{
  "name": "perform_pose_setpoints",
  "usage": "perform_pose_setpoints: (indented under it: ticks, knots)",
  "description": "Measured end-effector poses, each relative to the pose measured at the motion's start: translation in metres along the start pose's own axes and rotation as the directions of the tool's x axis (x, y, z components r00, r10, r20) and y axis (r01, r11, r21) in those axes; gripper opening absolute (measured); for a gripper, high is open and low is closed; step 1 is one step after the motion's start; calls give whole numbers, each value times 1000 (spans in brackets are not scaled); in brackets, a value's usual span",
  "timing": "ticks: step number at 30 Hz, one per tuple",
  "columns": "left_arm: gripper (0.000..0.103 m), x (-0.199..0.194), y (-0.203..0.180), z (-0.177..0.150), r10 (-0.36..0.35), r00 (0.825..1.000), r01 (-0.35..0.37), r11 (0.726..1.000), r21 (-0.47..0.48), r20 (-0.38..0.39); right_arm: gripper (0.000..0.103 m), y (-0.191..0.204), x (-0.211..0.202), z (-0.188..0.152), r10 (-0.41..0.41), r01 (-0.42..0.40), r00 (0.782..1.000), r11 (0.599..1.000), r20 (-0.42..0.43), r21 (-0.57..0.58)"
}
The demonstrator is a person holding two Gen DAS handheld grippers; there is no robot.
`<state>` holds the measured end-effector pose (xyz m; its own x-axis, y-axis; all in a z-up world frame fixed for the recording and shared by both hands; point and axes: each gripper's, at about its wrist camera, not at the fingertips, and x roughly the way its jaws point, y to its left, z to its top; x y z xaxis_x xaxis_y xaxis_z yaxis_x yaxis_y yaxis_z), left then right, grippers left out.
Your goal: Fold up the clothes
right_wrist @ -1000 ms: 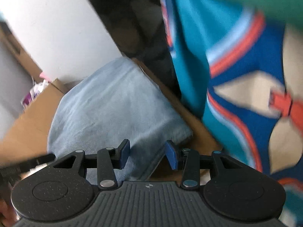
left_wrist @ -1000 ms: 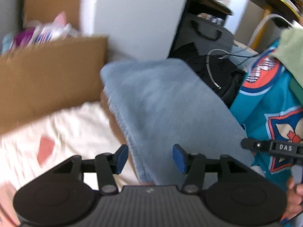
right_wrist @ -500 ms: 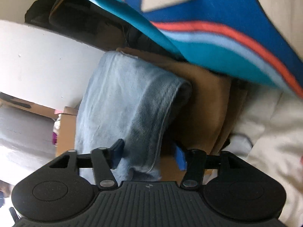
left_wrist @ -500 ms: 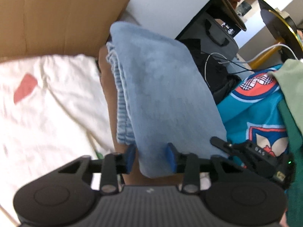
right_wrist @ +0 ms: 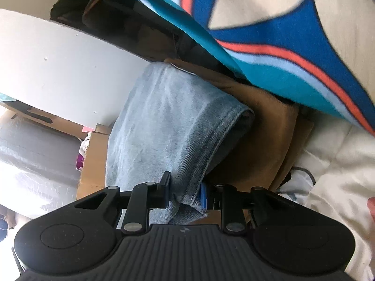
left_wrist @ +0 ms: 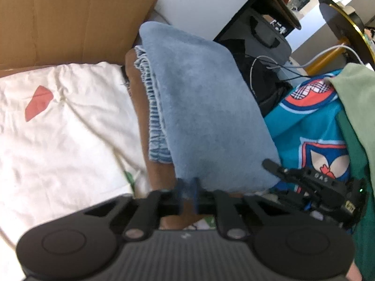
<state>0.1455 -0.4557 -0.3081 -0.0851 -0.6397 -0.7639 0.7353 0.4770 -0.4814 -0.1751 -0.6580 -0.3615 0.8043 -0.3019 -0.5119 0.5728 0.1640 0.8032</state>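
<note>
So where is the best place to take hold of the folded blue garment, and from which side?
Grip the blue garment at its near end, one corner per gripper, coming from the near side. The fold hangs towards the cameras there and overhangs the brown cloth. The right gripper already pinches the ribbed hem; the left gripper has just closed at the other corner.

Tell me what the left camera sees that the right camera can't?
Only the left view shows the cardboard flap, the red patch on the white bedding, and the right tongs from outside. Only the right view shows those tongs pinching the cloth's ribbed edge. Both show the folded blue cloth and the teal jersey.
</note>
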Motion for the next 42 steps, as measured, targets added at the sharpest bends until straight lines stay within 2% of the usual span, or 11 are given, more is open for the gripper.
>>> perform_pose_setpoints:
  ticks: [5,7,9,11,13,16,18,22,27,33,42]
  knots:
    - [4,-6,9,-7,49,998,-49,999,3,-31,24,6,-4,1,-23,23,1000,1000,-1,8]
    - [16,-10,10,-9,63,997,-62,998,6,-44,26,9,-8,-1,-54,54,999,999,-1,1]
    - [20,-14,12,-12,76,996,-75,997,9,-56,30,12,-14,-5,-92,92,996,996,0,0]
    - [32,-19,12,-14,88,994,-87,996,14,-60,33,15,-19,-8,-99,99,995,995,3,-14]
    - [61,-26,10,-15,109,993,-108,994,18,-53,40,21,-22,-9,-109,109,994,993,-1,-43]
    - [86,-38,6,-15,153,987,-151,987,48,-44,50,31,-27,-11,-103,102,995,992,-10,-78]
    - [87,-47,4,-14,185,981,-180,979,100,-49,63,39,-31,-13,-96,94,995,989,-8,-110]
    - [87,-65,8,-4,239,970,-234,967,98,-48,74,55,-34,-17,-115,110,993,975,-13,-193]
    - [91,-84,6,8,256,966,-253,963,93,-27,86,79,-27,-24,-173,154,984,940,-36,-303]
    - [96,-97,4,15,257,966,-253,964,86,-36,90,97,-17,-35,-207,170,976,918,-68,-358]
    - [98,-134,5,26,270,962,-267,961,69,-38,96,148,-21,-38,-264,199,963,843,-62,-500]
